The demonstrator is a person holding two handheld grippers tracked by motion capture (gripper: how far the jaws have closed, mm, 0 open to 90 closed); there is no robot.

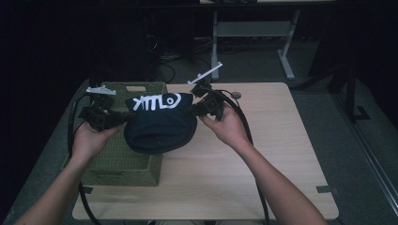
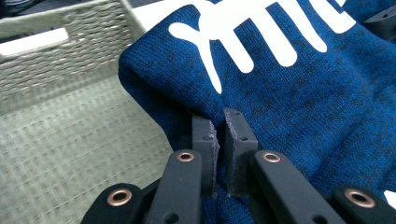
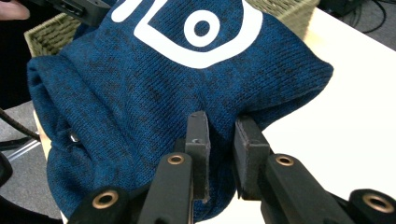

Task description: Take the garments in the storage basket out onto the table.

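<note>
Left tongs [image 1: 123,118] clamped tight, right tongs [image 1: 193,110] pinched narrow, both forearms raised, angled inward

White print on the blue knit garment [image 1: 159,123]

The garment carries large white stylised signs, like strokes and a ring; I cannot read them as clear letters or a brand.

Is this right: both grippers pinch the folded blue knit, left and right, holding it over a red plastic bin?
Not quite. The high view shows a green woven basket, not a red plastic bin. The rest holds: left gripper and right gripper each pinch the folded blue knit from opposite sides.
</note>
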